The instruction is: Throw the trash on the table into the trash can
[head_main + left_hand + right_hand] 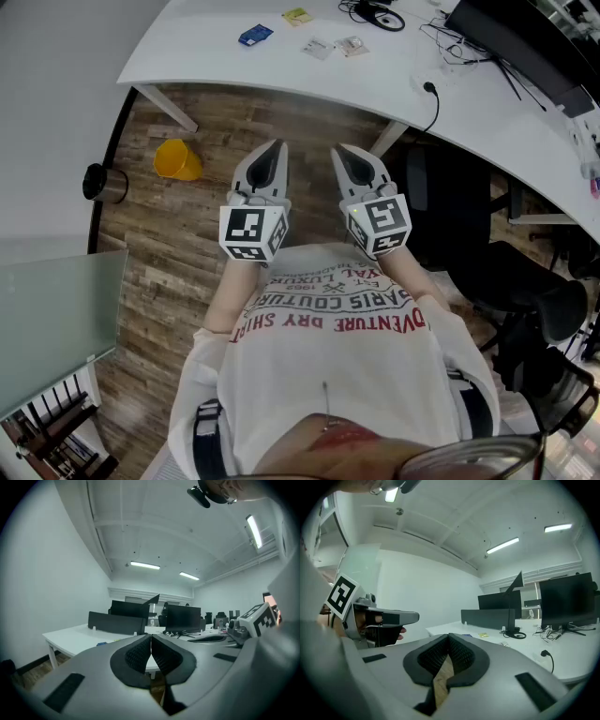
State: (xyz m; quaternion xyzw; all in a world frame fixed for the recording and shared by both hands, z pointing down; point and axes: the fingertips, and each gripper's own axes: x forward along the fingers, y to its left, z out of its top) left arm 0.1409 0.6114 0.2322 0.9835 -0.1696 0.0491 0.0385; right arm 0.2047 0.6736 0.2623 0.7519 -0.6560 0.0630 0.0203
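- The white table [216, 56] is curving across the top of the head view.
- The left gripper [276, 148] and the right gripper [343, 152] are pointing side by side over the wooden floor [178, 244]. Both are keeping their jaws pressed together, with nothing between them.
- The yellow trash can [176, 159] is sitting on the floor, left of the grippers.
- The trash is lying on the table: a blue packet [254, 36], a yellow packet [297, 16] and two pale wrappers [319, 47].

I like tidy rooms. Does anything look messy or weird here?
Only litter: a blue packet, a yellow packet and two clear wrappers lie scattered on the white table. Nothing looks spilled or broken.
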